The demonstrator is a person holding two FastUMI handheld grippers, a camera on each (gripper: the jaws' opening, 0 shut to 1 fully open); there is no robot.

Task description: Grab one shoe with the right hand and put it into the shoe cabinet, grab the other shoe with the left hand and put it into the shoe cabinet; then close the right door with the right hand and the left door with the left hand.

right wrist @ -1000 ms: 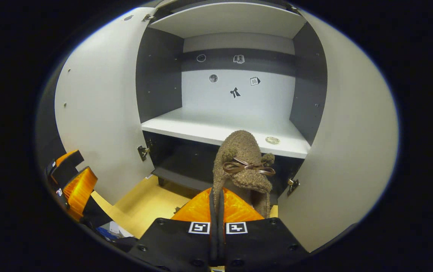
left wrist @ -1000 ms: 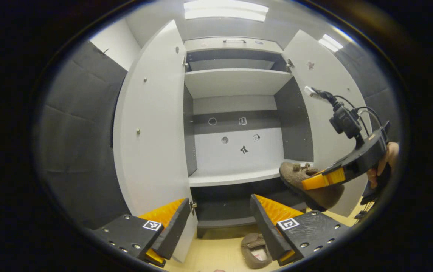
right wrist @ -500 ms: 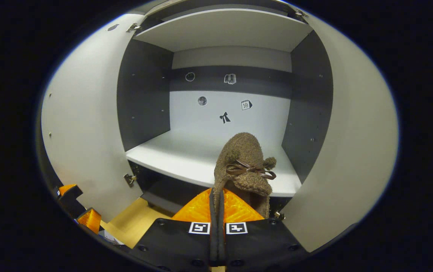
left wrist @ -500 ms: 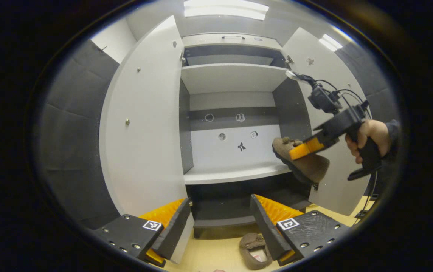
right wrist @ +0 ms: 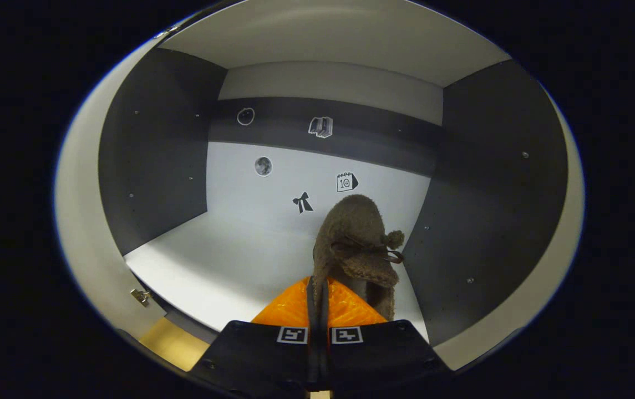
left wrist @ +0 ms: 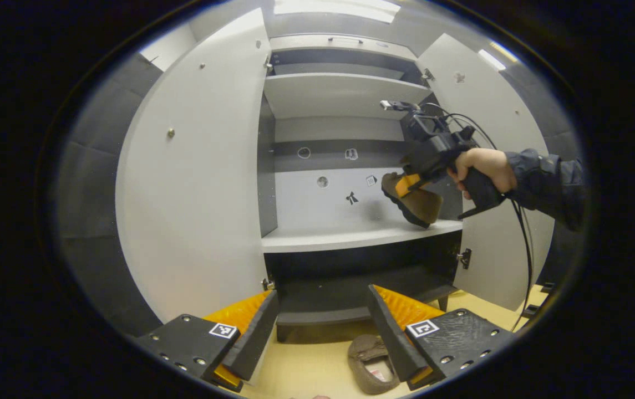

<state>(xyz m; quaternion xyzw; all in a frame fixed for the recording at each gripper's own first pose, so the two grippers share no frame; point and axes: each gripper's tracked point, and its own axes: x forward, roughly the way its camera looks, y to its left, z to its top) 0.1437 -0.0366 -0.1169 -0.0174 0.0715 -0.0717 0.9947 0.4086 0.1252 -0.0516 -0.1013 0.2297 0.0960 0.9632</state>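
The shoe cabinet [left wrist: 345, 233] stood with both doors swung wide, the left door [left wrist: 195, 183] and the right door [left wrist: 489, 111] flanking grey shelves; its middle shelf [right wrist: 228, 260] was bare and pale, and the back panel carried small stickers [right wrist: 302, 202], among them a bow, a moon, a stack of books and a calendar tab, none bearing wording I could make out; no brand or label was legible on cabinet or shoes.

The right tool [right wrist: 317, 293] was clamped on the heel side of a brown fuzzy shoe [right wrist: 357, 244], its fingers pressed nearly together on the thin collar; in the left gripper view the same tool [left wrist: 409, 183], held by a hand [left wrist: 481, 166] in a dark sleeve, carried that shoe [left wrist: 414, 199] tilted, toe raised, above the right end of the middle shelf and seemingly not yet resting on it.

The shoe looked light and soft, a fleecy upper that would crush under the pinch, with a stiffer dark sole and a thin ribbon bow at the vamp; I judged the collar or heel rim the best hold, since the fuzz gave grip and the bow might snag.

The left tool [left wrist: 323, 327] hung spread open and empty low before the cabinet; the second shoe [left wrist: 371, 363] lay on the yellow floor [left wrist: 306, 377] just under its right finger, opening upward, likely to be taken by its rim likewise.
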